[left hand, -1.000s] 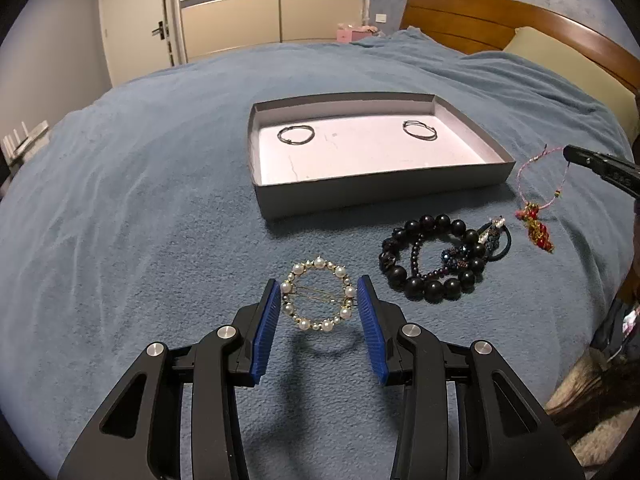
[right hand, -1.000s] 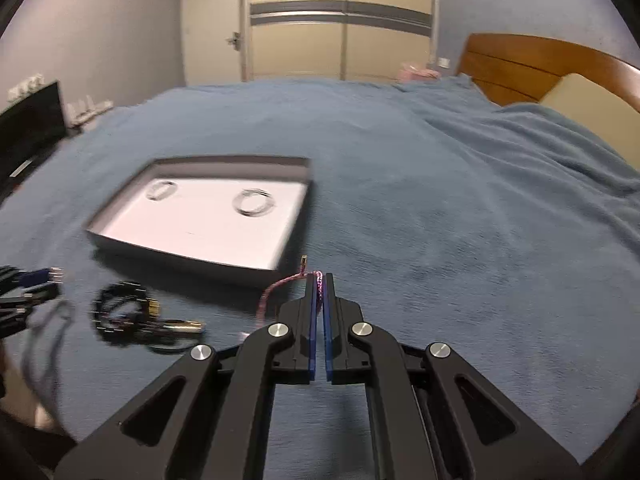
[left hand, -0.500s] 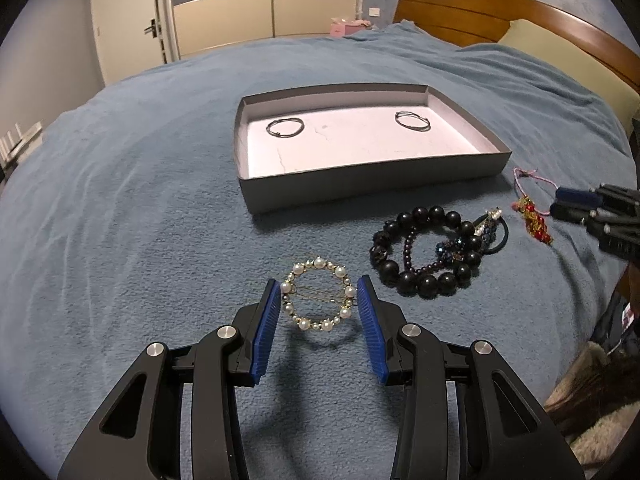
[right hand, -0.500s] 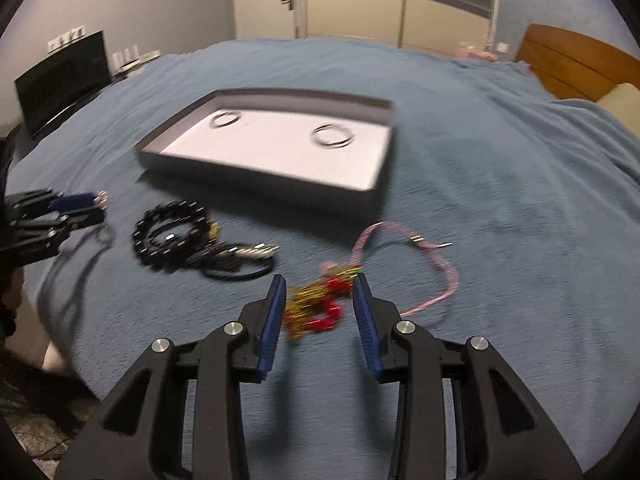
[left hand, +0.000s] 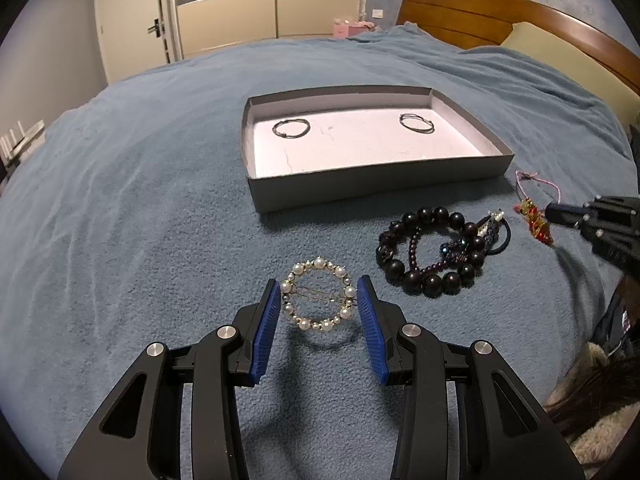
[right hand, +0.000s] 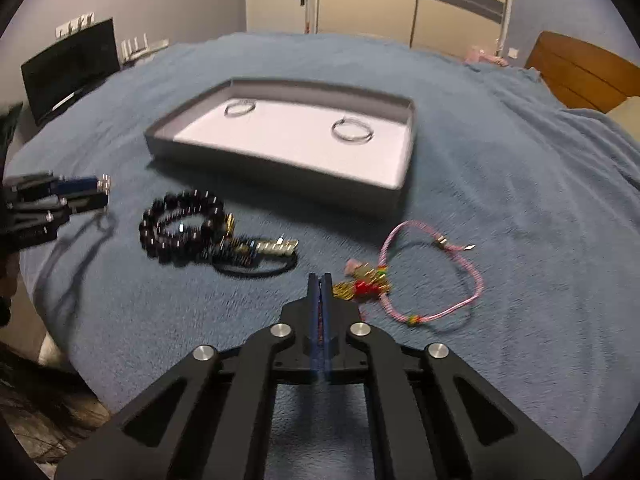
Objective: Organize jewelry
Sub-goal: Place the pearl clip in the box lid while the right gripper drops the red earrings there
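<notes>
A grey tray (left hand: 376, 188) with a pale floor lies on the blue bedspread and holds two thin dark rings (left hand: 291, 127) (left hand: 417, 123). My left gripper (left hand: 319, 298) is open, its blue pads on either side of a pearl hoop clip (left hand: 318, 300) on the blanket. Right of it lies a dark bead bracelet pile (left hand: 434, 252). My right gripper (right hand: 320, 280) is shut and empty, just left of the red-and-gold charm (right hand: 362, 284) of a pink cord bracelet (right hand: 436, 276). The tray (right hand: 276, 168) also shows in the right wrist view.
A wooden headboard (left hand: 500, 16) and a pillow (left hand: 572, 64) are at the far right. A dark monitor (right hand: 68, 68) stands left of the bed. Wardrobe doors (left hand: 264, 0) are behind. The bed edge is close on the right in the left wrist view.
My right gripper opened around the charm half a second ago and has now shut beside it, to its left. The pink bracelet lies on the blanket. The left gripper stays around the pearl hoop.
</notes>
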